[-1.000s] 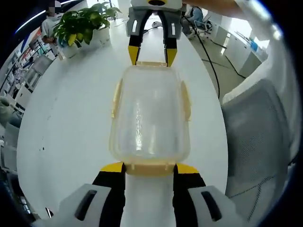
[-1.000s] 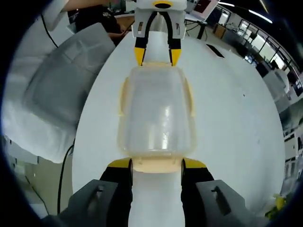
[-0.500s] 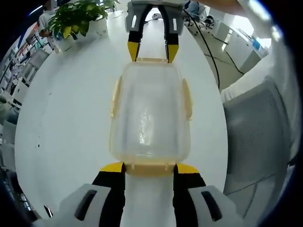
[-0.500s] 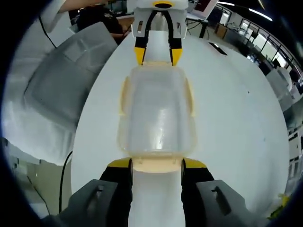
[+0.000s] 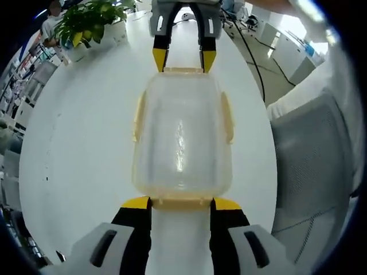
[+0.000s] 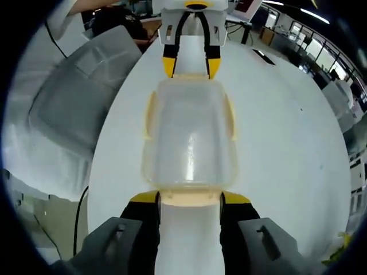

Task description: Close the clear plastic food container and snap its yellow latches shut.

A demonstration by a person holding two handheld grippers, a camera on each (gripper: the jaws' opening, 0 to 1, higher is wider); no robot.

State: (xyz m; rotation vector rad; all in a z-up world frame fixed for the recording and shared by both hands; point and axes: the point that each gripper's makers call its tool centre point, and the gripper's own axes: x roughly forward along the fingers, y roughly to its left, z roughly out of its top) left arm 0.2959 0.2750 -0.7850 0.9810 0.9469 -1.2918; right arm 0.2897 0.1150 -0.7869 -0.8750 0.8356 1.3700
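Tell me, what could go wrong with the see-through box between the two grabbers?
1. The container is pinched only at its two end latches, one by the left gripper and one by the right gripper. If one presses harder, the box may slide on the smooth white table.
2. The side latches look unclipped, so the lid could pop up.

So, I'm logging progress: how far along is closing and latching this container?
Done: the lid sits on the clear container. In hand: the left gripper stands open at one end latch, the right gripper open at the opposite end latch. Left: both side latches flare outward, seemingly unsnapped; whether the end latches are locked can't be told.
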